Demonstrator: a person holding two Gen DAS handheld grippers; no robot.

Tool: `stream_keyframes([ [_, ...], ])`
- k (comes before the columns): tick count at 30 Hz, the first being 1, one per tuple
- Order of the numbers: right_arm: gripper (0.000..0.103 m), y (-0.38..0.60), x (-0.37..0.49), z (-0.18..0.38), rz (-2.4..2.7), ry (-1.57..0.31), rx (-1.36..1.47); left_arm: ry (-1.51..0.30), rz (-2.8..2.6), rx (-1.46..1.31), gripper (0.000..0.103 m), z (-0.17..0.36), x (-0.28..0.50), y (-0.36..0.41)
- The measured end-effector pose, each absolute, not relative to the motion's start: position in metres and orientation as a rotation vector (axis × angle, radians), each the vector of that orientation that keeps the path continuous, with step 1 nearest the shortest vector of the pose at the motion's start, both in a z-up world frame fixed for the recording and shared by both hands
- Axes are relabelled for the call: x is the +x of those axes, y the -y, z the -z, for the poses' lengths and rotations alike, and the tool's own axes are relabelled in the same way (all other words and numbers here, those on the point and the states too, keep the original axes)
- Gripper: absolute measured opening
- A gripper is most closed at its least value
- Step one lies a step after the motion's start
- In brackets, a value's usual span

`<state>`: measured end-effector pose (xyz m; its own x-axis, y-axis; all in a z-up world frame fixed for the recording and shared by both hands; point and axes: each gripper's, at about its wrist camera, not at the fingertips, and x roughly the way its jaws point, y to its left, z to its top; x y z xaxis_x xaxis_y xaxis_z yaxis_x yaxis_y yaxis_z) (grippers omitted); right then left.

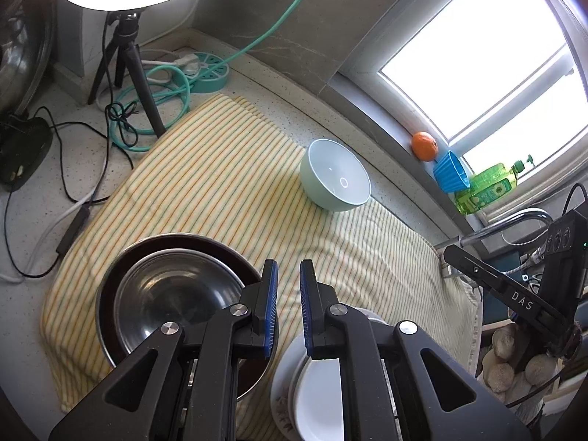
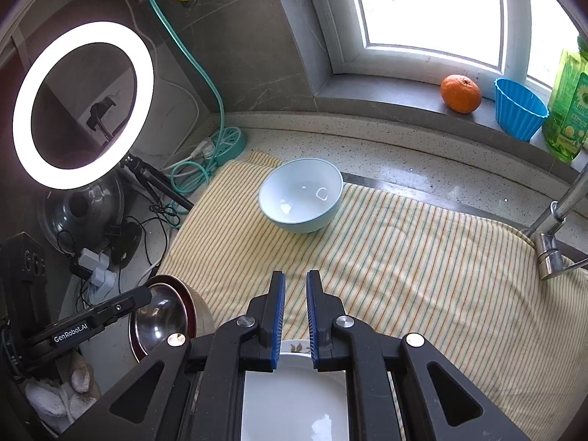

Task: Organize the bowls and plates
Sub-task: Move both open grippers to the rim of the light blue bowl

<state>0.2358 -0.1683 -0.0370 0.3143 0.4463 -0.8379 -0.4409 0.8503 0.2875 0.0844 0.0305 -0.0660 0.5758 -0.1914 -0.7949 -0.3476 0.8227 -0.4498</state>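
Right under your right gripper (image 2: 296, 294) sits a stack of white plates (image 2: 294, 400) on the striped cloth (image 2: 422, 275); the jaws stand nearly together with nothing between them. Your left gripper (image 1: 288, 283) is likewise almost closed and empty, hovering between the plates and a steel bowl (image 1: 172, 294) nested in a dark bowl (image 1: 110, 279). Your remaining loose piece looks to be the pale blue bowl (image 2: 301, 194), alone at the far edge of the cloth near the window sill. Judge it as glazed ceramic: stiff, fairly heavy, slick and chippable, so pinch its rim wall, one pad inside and one outside. Nothing blocks the way across the cloth, but the tap (image 2: 551, 235) juts in on the right, and the tripod (image 1: 139, 73) and cables (image 1: 121, 121) crowd the left
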Motion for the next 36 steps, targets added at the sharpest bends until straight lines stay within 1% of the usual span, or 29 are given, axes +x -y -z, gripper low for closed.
stream_keyframes([
  [12,0.011,0.178,0.3,0.045,-0.627,-1.119,-0.003,-0.967,-0.125,-0.636,0.009,0.071,0.138,-0.011],
  [14,0.011,0.176,0.311,0.05,-0.639,-1.134,0.0,-0.972,-0.13,-0.654,0.009,0.075,0.147,-0.013],
  [16,0.011,0.172,0.321,0.055,-0.657,-1.151,0.005,-0.984,-0.128,-0.676,0.012,0.079,0.156,-0.014],
  [22,0.015,0.161,0.345,0.074,-0.679,-1.195,0.011,-0.997,-0.149,-0.704,0.012,0.09,0.178,-0.017],
  [36,0.015,0.142,0.386,0.119,-0.689,-1.3,0.073,-1.053,-0.215,-0.72,0.012,0.109,0.224,-0.031],
])
